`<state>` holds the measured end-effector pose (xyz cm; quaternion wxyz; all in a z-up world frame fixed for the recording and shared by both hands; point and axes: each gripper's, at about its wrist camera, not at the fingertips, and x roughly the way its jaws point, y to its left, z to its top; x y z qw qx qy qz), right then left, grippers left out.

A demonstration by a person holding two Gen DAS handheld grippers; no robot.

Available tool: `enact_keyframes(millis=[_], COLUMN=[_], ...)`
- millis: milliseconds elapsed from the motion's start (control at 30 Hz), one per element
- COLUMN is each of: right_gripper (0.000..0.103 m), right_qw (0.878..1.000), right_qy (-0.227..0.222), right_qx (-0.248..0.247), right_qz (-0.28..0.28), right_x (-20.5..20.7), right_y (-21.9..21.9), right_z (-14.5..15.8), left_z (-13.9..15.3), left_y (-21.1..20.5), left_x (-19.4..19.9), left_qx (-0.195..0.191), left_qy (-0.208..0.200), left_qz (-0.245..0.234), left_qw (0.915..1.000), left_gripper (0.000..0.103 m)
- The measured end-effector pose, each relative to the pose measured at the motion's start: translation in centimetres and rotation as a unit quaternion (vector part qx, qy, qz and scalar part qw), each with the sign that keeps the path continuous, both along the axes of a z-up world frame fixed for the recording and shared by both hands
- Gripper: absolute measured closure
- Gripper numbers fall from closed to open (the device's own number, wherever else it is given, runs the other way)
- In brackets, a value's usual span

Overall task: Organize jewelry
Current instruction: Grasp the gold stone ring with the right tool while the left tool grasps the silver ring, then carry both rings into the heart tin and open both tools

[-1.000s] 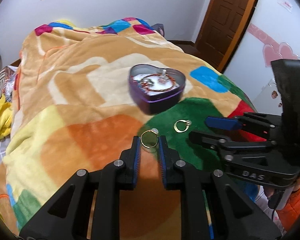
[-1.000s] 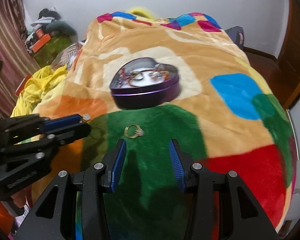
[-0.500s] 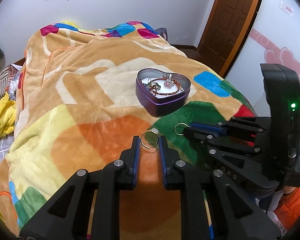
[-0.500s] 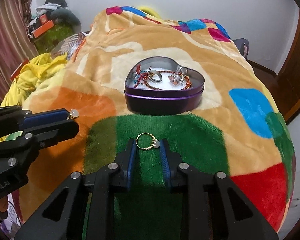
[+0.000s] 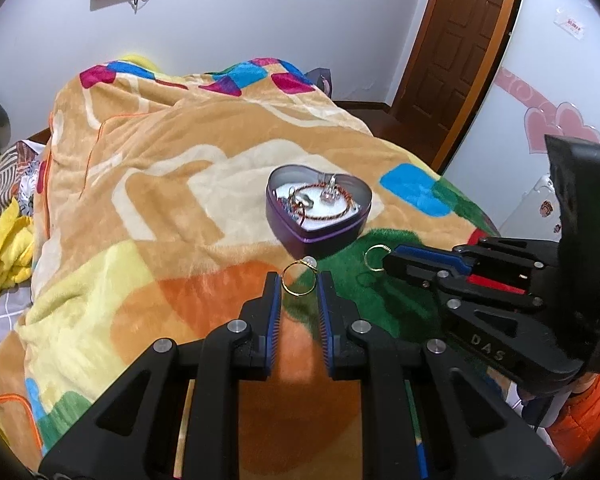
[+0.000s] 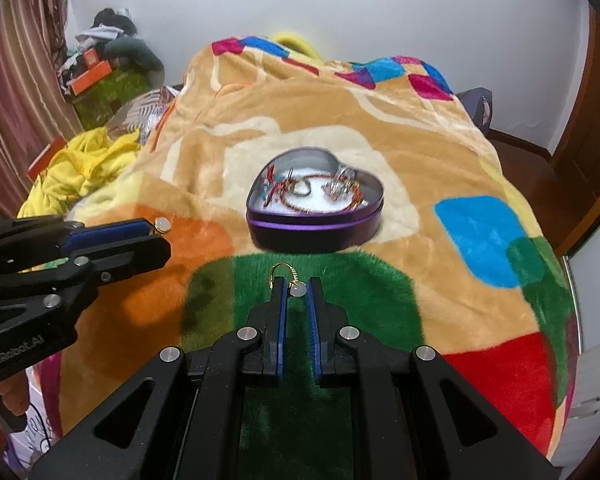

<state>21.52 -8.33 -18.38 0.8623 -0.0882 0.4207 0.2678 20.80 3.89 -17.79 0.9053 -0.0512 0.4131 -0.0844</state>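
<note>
A purple heart-shaped tin [image 5: 318, 236] sits on the blanket and holds a red bead bracelet and several small pieces; it also shows in the right wrist view [image 6: 315, 224]. My left gripper [image 5: 299, 282] is shut on a gold ring with a pale stone [image 5: 300, 278], held above the blanket in front of the tin. My right gripper [image 6: 295, 289] is shut on a second gold ring [image 6: 286, 276], lifted off the green patch; this ring also shows in the left wrist view [image 5: 374, 260].
A colourful plush blanket [image 6: 380, 120] covers the bed. Yellow clothes [image 6: 76, 168] lie at the left edge. A brown door [image 5: 460, 40] stands at the back right. A white cabinet with pink hearts [image 5: 556, 128] is on the right.
My right gripper has shut on the ring that lay on the green patch and lifted it. Both grippers have risen a little. The left gripper still holds its ring.
</note>
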Motion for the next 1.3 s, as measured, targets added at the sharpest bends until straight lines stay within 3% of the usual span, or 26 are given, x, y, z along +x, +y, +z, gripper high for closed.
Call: enact_keyframes(millis=[633,1300], right_gripper=[0.094,0.094], right_qw=[0.998,0.999], right_qy=[-0.035,0.002], right_qx=[0.042,0.032], right_qz=[-0.020,0.000], right_x=[3.0,6.6], right_y=[-1.2,0.3], right_z=[2.9,0.6], left_z=[1.2,-1.0], left_y=[-0.3,-0.8], left_x=[3.8,8.0], left_qx=[-0.005,-0.031], left_qy=[-0.022,-0.004], left_qz=[-0.005,-0.019], left_qw=[0.9997,0.9993], left_gripper=[0.086,0.086])
